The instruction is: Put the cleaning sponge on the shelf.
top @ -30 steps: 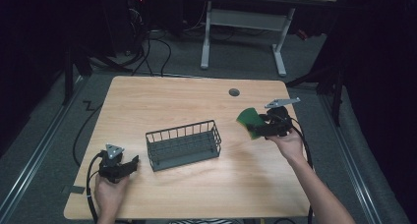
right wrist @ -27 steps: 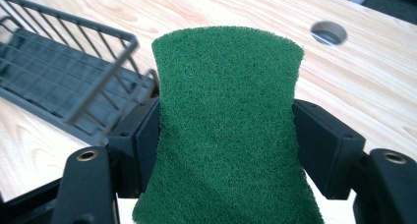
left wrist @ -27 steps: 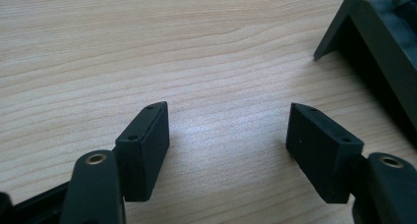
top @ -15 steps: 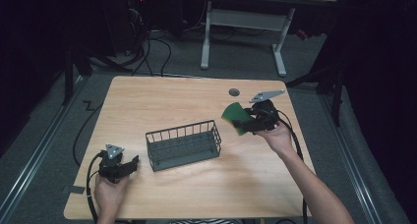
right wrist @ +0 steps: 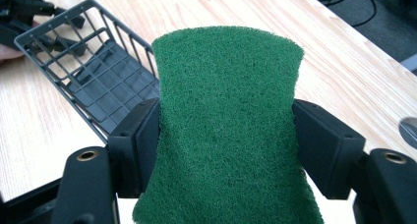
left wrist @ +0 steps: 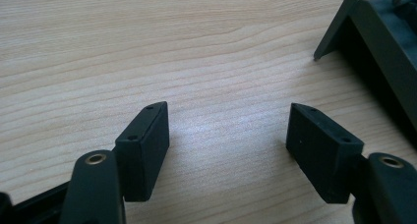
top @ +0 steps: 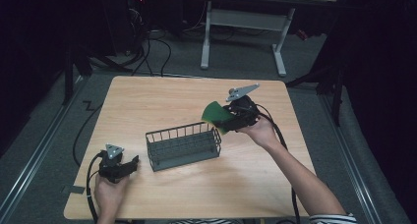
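We carry green scouring pad (right wrist: 226,130) pinched at its waist in right gripper (top: 235,117), above right end of wire basket (top: 183,145); we centre over opening, lower inside rim, then release; left gripper (top: 119,167) rests on table (top: 162,98), jaws spread, empty

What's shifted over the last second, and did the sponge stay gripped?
The right gripper carried the green sponge leftward, up to the wire basket's right end, still clamped between its pads. The left gripper, jaws open, and the basket stayed put.
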A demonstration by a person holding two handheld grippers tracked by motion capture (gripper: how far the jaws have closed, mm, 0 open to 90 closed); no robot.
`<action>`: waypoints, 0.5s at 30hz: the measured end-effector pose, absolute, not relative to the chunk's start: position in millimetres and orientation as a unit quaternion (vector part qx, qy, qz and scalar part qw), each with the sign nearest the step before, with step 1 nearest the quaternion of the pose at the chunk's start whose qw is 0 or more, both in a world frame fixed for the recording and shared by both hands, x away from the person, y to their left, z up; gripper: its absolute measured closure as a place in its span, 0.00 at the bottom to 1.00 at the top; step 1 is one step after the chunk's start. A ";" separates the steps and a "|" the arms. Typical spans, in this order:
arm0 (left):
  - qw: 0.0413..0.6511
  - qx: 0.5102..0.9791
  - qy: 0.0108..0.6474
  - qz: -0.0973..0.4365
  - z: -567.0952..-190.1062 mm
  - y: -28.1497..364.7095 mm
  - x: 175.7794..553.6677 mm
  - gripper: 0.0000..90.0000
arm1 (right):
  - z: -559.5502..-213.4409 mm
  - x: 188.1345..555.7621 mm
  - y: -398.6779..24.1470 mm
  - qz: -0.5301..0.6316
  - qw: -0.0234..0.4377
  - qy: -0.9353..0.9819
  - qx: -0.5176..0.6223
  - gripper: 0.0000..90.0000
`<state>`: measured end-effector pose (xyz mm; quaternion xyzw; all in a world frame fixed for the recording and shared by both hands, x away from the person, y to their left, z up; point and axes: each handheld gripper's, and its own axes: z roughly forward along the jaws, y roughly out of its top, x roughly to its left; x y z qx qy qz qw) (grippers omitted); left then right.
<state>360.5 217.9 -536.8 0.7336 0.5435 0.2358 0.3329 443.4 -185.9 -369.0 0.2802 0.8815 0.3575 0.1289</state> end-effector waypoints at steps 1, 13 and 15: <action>0.333 0.734 0.543 0.236 -536.8 217.9 360.4 0.37 | -369.2 444.0 -183.0 0.354 0.129 0.884 0.276 0.34; 0.333 0.734 0.543 0.236 -536.8 218.0 360.5 0.37 | -383.2 455.9 -159.2 0.329 0.114 0.904 0.246 0.34; 0.333 0.734 0.543 0.236 -536.8 217.9 360.5 0.37 | -386.3 458.1 -155.1 0.328 0.111 0.907 0.240 0.34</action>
